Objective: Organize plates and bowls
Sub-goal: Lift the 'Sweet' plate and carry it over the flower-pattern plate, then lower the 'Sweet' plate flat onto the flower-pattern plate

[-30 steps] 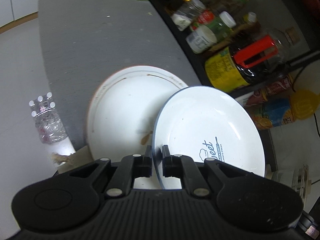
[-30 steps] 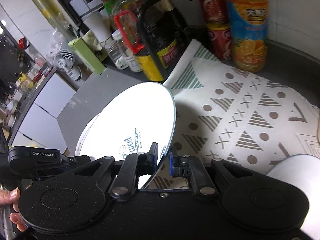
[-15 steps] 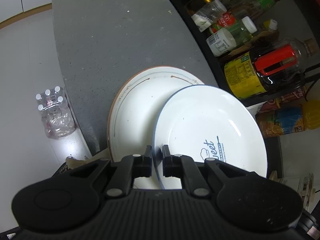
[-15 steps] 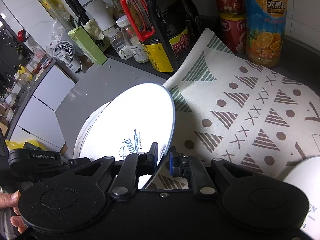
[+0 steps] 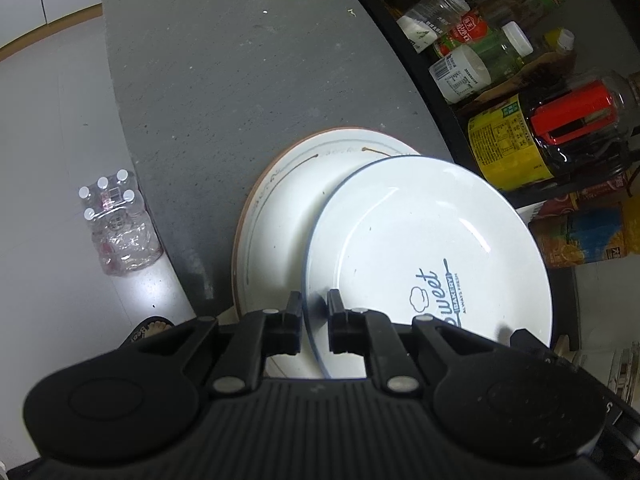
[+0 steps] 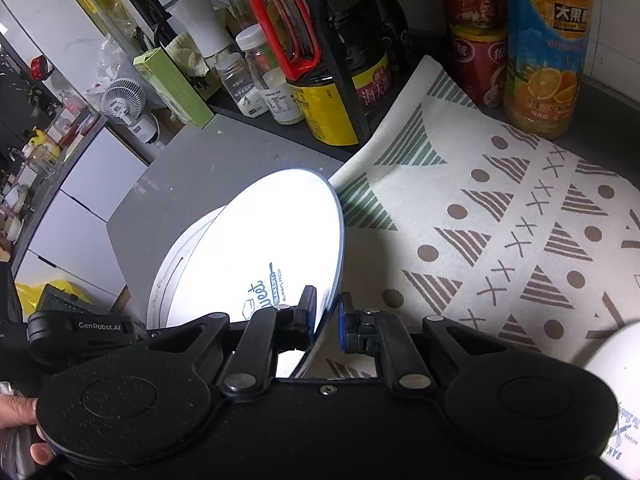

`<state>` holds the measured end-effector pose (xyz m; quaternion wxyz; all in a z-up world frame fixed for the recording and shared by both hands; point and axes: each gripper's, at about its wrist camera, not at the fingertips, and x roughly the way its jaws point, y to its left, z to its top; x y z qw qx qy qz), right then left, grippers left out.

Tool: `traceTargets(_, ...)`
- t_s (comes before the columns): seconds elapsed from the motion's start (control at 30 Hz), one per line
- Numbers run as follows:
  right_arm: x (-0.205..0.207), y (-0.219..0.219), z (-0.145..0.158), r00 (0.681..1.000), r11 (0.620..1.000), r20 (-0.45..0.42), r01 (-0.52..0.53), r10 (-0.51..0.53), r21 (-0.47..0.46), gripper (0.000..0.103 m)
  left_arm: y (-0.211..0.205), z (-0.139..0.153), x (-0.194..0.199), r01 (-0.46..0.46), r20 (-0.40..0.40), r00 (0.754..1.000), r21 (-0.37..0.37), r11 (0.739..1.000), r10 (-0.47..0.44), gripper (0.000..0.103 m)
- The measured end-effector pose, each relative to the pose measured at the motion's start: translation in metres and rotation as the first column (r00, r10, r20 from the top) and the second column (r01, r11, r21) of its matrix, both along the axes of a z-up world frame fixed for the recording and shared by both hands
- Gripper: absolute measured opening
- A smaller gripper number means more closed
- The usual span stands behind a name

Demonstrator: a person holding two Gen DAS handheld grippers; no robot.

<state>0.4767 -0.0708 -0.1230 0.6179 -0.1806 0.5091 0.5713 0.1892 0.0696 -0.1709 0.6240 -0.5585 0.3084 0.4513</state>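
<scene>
Clamping on opposite rim sections of the white blue-rimmed plate with "Sweet Bakery" print (image 5: 424,248) — left gripper (image 5: 314,322) and right gripper (image 6: 326,314), both pinching it between their pads. Tilting over, and partly covering, a larger white brown-rimmed plate (image 5: 280,200) lying on the grey stone counter (image 5: 224,80). Bordering a triangle-and-dot patterned cloth mat (image 6: 500,220) — bottles and jars crowding the black shelf (image 5: 408,60) beyond.

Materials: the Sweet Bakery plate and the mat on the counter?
Sweet Bakery plate: likely glazed ceramic; glossy white with sharp highlights, printed blue logo, thin blue rim. Patterned mat: looks like matte woven cloth, edge curling up against the bottles; coated fabric possible.
</scene>
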Motion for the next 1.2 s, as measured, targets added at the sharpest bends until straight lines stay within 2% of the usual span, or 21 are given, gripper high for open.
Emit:
traceTargets(0.17,-0.002,0.004,-0.003,1.000,1.000,0.005,0.004,-0.003,-0.012,0.010,0.004,0.000,0.002,0.035,-0.014,0.999,0.001,0.999,-0.035,0.010)
traceTargets(0.33,-0.003,0.005,-0.007,0.999,0.999,0.030,0.032,-0.032,-0.017,0.006,0.012,-0.003,0.007,0.088,-0.024,0.996,-0.030,0.996,-0.089,0.011)
traceTargets(0.6,0.000,0.005,-0.011,0.998,0.998,0.012,0.060,-0.060,-0.022,0.005,0.025,-0.004,0.014,0.158,-0.057,0.985,-0.094,0.983,-0.164,0.012)
traceTargets(0.63,-0.001,0.006,-0.011,0.998,0.998,0.013,0.062,-0.062,-0.021,0.005,0.027,-0.003,0.013,0.163,-0.055,0.984,-0.100,0.982,-0.169,0.014)
traceTargets(0.7,-0.001,0.007,-0.011,0.998,0.998,0.012,0.066,-0.065,-0.021,0.005,0.031,0.001,0.012,0.178,-0.060,0.981,-0.104,0.978,-0.185,0.024)
traceTargets(0.77,0.000,0.007,-0.012,0.997,0.997,0.004,0.074,-0.073,-0.023,0.005,0.034,0.008,0.012,0.190,-0.084,0.976,-0.098,0.977,-0.199,0.042)
traceTargets(0.93,0.000,0.011,-0.013,0.997,0.997,-0.004,0.072,-0.072,-0.029,0.005,0.040,0.036,0.009,0.220,-0.121,0.968,-0.002,0.975,-0.219,0.059)
traceTargets(1.03,0.000,0.014,-0.016,0.997,0.997,-0.010,0.071,-0.071,-0.037,0.005,0.043,0.040,0.008,0.225,-0.162,0.963,0.029,0.974,-0.217,0.062)
traceTargets(1.2,-0.003,0.018,-0.017,0.998,0.997,-0.011,0.062,-0.063,-0.056,0.005,0.050,0.027,0.007,0.221,-0.183,0.959,0.001,0.975,-0.217,0.062)
